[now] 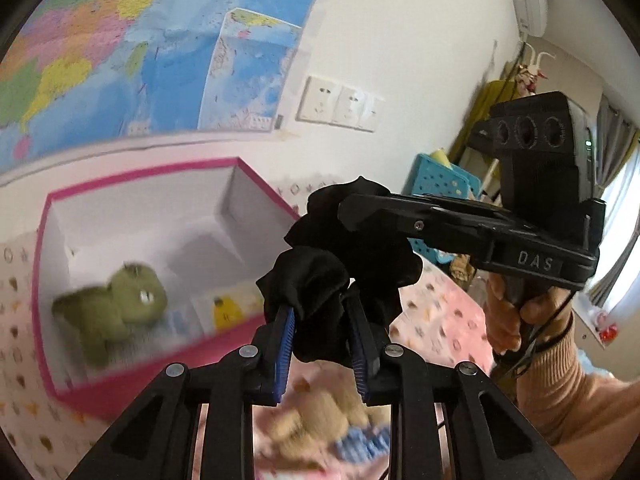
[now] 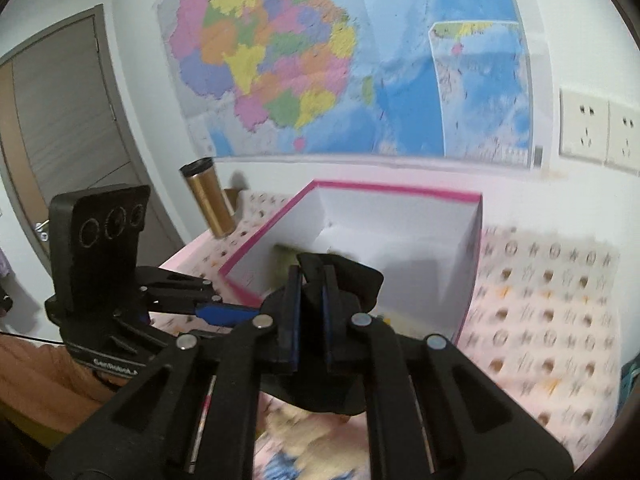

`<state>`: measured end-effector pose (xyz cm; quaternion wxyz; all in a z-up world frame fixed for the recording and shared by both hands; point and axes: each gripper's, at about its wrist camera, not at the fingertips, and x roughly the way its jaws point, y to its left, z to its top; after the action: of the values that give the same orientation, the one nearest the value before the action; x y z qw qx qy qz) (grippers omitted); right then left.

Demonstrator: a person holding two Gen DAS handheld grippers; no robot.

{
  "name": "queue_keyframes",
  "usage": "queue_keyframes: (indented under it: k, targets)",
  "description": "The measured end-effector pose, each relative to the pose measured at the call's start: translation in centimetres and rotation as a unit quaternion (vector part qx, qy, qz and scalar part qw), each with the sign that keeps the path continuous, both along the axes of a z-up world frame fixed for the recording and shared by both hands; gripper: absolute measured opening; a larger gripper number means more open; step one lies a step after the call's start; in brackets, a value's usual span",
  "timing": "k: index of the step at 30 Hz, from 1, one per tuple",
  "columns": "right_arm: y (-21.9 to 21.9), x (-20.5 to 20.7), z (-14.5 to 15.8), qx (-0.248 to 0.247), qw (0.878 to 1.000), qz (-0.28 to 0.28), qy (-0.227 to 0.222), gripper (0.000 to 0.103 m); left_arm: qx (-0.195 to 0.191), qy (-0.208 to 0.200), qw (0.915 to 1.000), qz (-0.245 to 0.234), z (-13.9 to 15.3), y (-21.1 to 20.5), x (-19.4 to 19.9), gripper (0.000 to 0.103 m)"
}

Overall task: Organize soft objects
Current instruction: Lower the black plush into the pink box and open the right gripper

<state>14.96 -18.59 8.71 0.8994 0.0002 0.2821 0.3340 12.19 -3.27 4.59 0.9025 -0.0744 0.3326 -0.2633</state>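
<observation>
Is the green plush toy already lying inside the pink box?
Yes. In the left wrist view the green plush toy lies on the white floor of the pink box.

Both grippers were matte black with blue ribbed pads [image 1: 285, 344] and silver screws. The right gripper [image 1: 360, 216] bore "DAS" lettering; a bare hand [image 1: 516, 320] wore a peach ribbed sleeve [image 1: 568, 396].

Raised letters "DAS" mark the body of the right hand-held gripper [image 1: 362, 210]. Small lettering on the left hand-held gripper [image 2: 226, 314] is too blurred to read, as is the wall map's [image 2: 320, 60] print.
</observation>
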Motion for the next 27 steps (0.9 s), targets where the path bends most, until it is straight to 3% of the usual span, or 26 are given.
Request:
queue_keyframes:
  k: [7, 18, 21, 24, 27]
  targets:
    - [0.8, 6.2, 0.0, -0.034, 0.999, -0.033, 0.003, 0.010, 0.034, 0.010, 0.9986, 0.038, 0.7, 0.4, 6.8, 0.025]
    - [0.9, 14.6, -3.2, -0.100, 0.990, -0.097, 0.019, 0.010, 0.078, 0.085, 0.9880, 0.103, -2.6, 1.4, 15.6, 0.027]
    - [0.9, 16.2, -4.2, -0.116, 0.986, -0.116, 0.021, 0.013, 0.084, 0.104, 0.9834, 0.122, -3.4, 1.7, 16.9, 0.032]
    - [0.7, 17.2, -5.1, -0.143, 0.979, -0.138, 0.032, 0.018, 0.075, 0.118, 0.9808, 0.136, -3.8, 2.4, 17.5, 0.046]
    - [-0.3, 16.6, -4.9, -0.124, 0.982, -0.141, 0.034, 0.023, 0.076, 0.116, 0.9795, 0.146, -3.7, 2.8, 16.9, 0.048]
